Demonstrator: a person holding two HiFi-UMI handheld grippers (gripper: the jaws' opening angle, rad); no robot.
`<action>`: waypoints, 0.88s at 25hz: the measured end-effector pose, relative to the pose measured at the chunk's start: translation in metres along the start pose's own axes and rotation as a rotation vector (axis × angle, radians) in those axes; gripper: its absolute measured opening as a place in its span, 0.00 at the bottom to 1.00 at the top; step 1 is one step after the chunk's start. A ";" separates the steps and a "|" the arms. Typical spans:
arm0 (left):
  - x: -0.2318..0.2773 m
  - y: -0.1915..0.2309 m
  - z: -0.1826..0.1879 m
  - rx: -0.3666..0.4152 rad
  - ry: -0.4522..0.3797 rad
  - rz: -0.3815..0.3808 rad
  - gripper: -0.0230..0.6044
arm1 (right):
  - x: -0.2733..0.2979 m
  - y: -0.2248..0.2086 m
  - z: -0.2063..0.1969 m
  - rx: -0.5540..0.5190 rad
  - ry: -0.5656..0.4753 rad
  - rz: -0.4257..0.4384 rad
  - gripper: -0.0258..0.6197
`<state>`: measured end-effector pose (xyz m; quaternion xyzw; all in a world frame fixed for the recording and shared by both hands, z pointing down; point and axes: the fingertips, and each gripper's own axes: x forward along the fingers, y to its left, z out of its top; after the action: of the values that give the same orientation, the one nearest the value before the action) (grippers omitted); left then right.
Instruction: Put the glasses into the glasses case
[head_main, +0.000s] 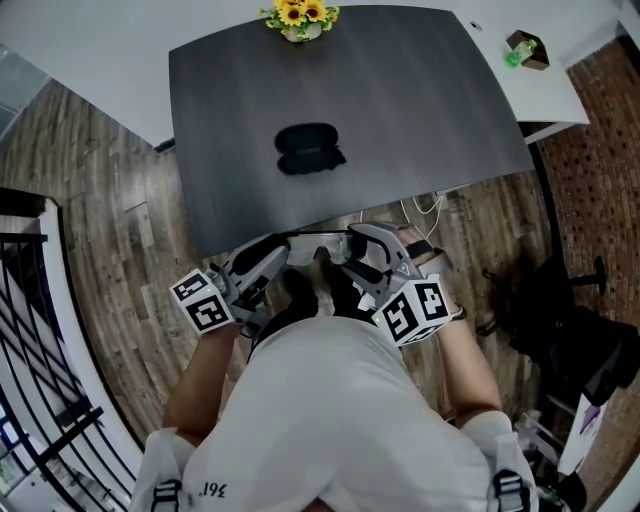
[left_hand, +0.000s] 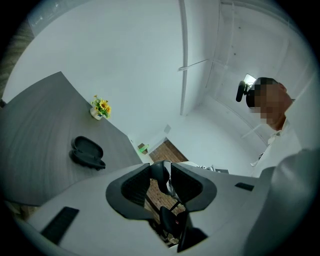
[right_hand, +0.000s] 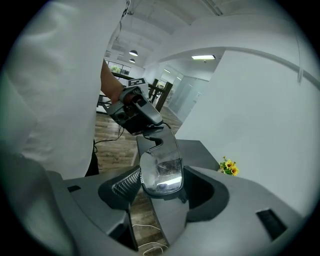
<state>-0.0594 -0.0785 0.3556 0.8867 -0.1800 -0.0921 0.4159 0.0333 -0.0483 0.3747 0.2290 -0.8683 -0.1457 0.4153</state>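
Glasses (right_hand: 161, 172) have a clear curved lens in a dark rim.

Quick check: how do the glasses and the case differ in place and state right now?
The glasses are up in the air near the table's front edge, clamped between the left gripper and the right gripper. The case lies untouched on the table. The glasses show a clear lens; the case is black and opaque. The case lies open, with the glasses not yet in it.
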 end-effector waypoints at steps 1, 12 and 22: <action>0.003 0.001 0.001 -0.001 -0.006 0.004 0.26 | 0.001 -0.004 -0.003 -0.007 -0.002 0.007 0.45; 0.025 0.018 0.009 0.049 -0.021 0.086 0.27 | 0.012 -0.035 -0.017 -0.098 -0.041 0.052 0.45; 0.045 0.039 0.030 0.093 0.006 0.111 0.27 | 0.029 -0.068 -0.026 -0.142 -0.039 0.018 0.45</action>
<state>-0.0370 -0.1403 0.3655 0.8940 -0.2317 -0.0580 0.3791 0.0566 -0.1224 0.3792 0.1883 -0.8656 -0.2078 0.4149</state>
